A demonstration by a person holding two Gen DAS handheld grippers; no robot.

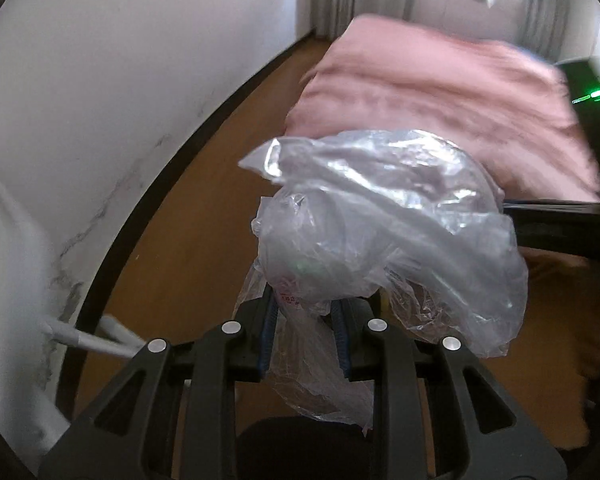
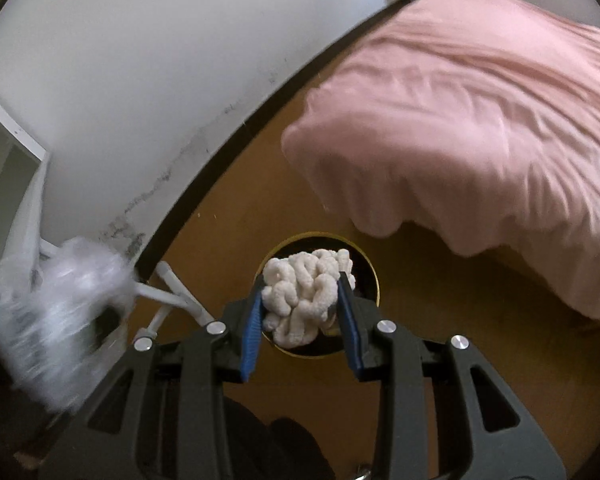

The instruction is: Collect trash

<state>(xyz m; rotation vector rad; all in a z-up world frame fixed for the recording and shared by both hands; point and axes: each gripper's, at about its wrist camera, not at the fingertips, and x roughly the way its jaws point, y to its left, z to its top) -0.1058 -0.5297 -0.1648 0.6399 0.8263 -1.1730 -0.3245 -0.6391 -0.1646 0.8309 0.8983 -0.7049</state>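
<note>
Left gripper (image 1: 306, 330) jaws narrowly parted, clamping crumpled clear plastic bag (image 1: 384, 232) at frame centre, right gripper (image 2: 302, 304) jaws gripping white squiggly foam clump (image 2: 306, 292) at lower centre, over round black gold-rimmed bin (image 2: 366, 268), pink bedcover (image 2: 480, 128) upper right.

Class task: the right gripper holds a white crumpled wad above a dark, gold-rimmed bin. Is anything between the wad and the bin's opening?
Nothing visible. The white wad, clamped in the right gripper, hangs directly over the bin, with only dark opening showing around it.
</note>
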